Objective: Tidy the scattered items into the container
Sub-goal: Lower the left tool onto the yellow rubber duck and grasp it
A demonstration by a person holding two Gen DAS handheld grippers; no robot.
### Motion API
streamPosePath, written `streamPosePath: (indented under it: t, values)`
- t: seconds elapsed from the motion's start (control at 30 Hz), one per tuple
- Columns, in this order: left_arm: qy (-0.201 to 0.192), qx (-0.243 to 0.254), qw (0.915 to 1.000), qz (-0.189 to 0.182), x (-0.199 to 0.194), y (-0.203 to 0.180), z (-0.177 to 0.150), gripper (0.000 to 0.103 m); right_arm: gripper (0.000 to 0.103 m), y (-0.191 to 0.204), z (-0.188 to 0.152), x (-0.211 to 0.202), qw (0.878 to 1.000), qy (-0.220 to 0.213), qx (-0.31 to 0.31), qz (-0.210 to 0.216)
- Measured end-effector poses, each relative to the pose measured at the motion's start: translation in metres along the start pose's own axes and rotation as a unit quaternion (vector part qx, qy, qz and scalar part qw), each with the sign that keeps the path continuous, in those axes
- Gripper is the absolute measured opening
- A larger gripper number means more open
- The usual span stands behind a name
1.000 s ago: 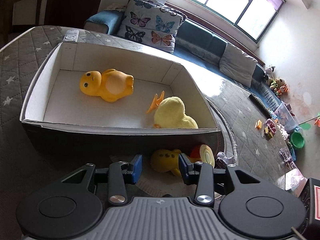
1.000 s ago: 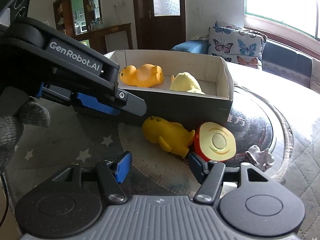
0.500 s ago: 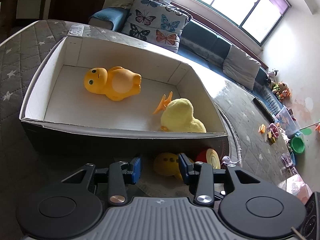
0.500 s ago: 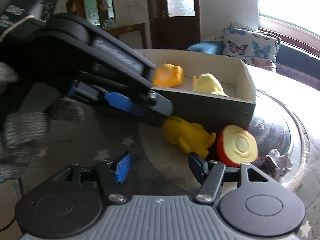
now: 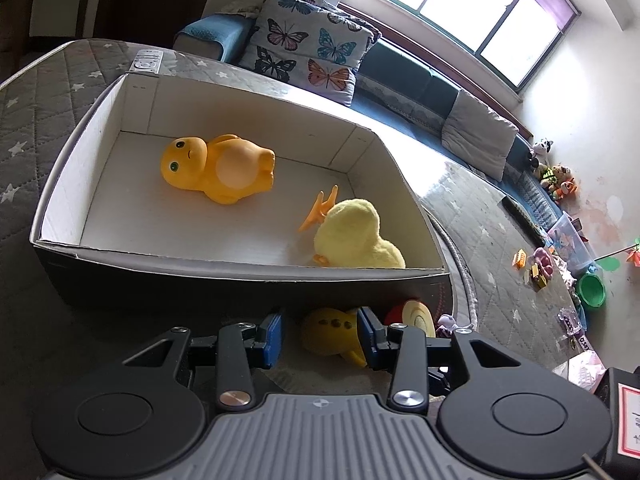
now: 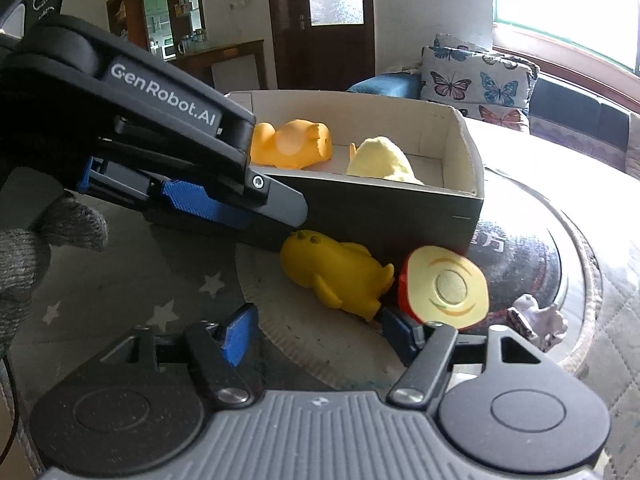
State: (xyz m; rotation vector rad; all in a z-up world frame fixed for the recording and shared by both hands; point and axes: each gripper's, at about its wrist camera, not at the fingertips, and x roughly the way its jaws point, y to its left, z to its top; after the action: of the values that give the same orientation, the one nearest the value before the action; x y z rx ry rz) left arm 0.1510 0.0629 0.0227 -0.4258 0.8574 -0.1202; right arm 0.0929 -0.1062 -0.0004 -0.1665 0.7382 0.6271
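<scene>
Left tongs [image 5: 320, 334] gape around the yellow rubber duck [image 5: 330, 334]; its rounded body could squirt free at 3 o'clock toward the red-and-cream toy disc [image 6: 444, 286]; right tongs [image 6: 316, 330] wide, empty.

Black left claw [image 6: 224, 208] lettered GenRobot.AI, blue ribbed pads [image 6: 200, 204], silver screws, grey knit glove [image 6: 44, 236]

A blue sofa [image 5: 404, 76] with butterfly cushions [image 5: 308, 48] sits beneath bright windows [image 5: 460, 4].
</scene>
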Motion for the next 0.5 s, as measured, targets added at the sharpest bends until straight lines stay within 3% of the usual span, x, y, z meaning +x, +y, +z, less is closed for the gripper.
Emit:
streamPosePath:
  t: [0.33, 0.5]
  values:
    - [0.003, -0.004, 1.0000, 0.003, 0.003, 0.004, 0.001, 0.042, 0.070, 0.019, -0.001, -0.015, 0.998, -0.015, -0.029, 0.054]
    - [0.007, -0.006, 0.9999, 0.005, 0.006, 0.007, 0.001, 0.041, 0.070, 0.021, 0.002, -0.015, 0.998, -0.014, -0.035, 0.047]
